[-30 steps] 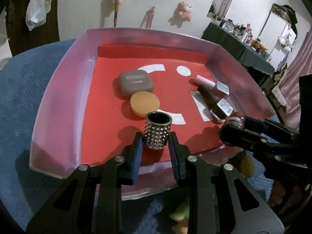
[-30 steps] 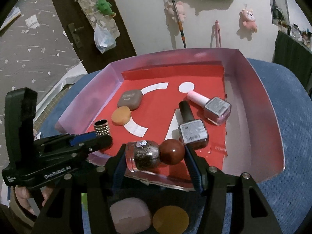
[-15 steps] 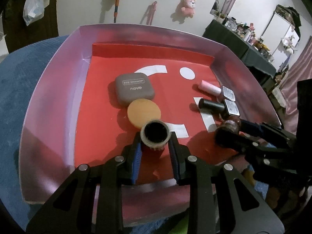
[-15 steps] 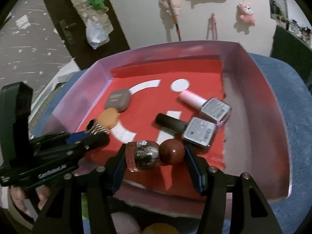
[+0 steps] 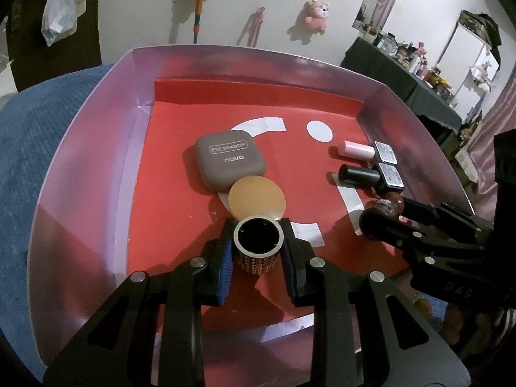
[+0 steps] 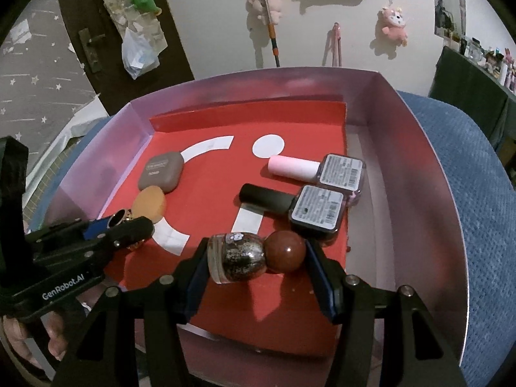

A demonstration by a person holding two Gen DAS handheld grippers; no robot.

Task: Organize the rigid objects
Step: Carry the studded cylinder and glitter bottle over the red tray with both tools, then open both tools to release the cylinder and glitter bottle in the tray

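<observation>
2 bottles (image 6: 317, 190) face-down | studded tube's (image 5: 258, 245) base hidden

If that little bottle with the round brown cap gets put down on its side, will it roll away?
Probably a bit. The glitter bottle looks rounded, and its ball cap too, so it may wobble or roll on the smooth red floor of the tray. It looks like glass: stiff, slippery, maybe breakable. The right tool holds it end to end, lying sideways.
</observation>
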